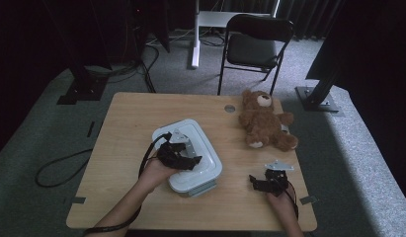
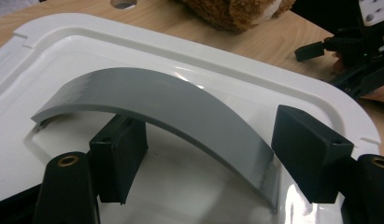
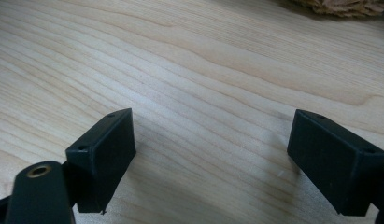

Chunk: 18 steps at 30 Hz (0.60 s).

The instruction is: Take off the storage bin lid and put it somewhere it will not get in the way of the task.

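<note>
A white lidded box [image 1: 210, 165] lies mid-table, with a grey arched handle [image 2: 180, 100] on its lid [image 2: 292, 86]. My left gripper [image 1: 184, 158] hovers over the lid, and in the left gripper view my left gripper [image 2: 213, 156] stands open with its jaws on either side of the handle, not closed on it. A brown teddy bear [image 1: 263, 123] lies at the back right of the table. My right gripper [image 1: 263, 183] rests near the front right edge; in the right gripper view my right gripper [image 3: 220, 158] is open over bare wood, holding nothing.
The wooden table [image 1: 136, 123] has a round cable hole [image 1: 229, 108] near its back edge. A black folding chair [image 1: 255, 47] stands behind the table. Dark stands and cables sit on the carpet at left and right.
</note>
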Motion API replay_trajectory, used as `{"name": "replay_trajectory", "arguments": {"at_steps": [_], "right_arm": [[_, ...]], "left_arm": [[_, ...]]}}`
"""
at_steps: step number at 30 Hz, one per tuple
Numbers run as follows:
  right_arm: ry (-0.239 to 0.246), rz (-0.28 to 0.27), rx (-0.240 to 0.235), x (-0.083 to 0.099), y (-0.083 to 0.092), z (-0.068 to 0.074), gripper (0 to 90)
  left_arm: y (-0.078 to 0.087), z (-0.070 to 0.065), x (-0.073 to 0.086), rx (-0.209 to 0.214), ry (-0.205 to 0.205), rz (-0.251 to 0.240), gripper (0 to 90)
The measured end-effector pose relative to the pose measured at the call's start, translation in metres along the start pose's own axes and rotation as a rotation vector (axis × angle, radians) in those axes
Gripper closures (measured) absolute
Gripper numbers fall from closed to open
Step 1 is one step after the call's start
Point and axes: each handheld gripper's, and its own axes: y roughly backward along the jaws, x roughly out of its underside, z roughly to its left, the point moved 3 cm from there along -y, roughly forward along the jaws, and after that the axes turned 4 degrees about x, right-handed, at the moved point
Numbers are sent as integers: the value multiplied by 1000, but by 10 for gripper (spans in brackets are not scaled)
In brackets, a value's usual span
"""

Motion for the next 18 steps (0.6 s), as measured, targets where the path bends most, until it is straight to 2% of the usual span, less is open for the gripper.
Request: {"name": "replay_trajectory", "arguments": {"at_steps": [5,6,10,14,18], "right_arm": [[0,-1,1,0,0,0,142],[-1,0,0,0,0,0,143],[1,-2,0,0,0,0,142],[0,-1,1,0,0,0,142],[0,-2,1,0,0,0,142]], "left_arm": [[-1,-4,0,18,-14,-14,435],[-2,-5,0,13,-18,-17,443],[-2,-5,2,35,-12,-33,479],[-1,-6,3,32,8,-49,525],[2,-6,3,28,12,-59,552]]}}
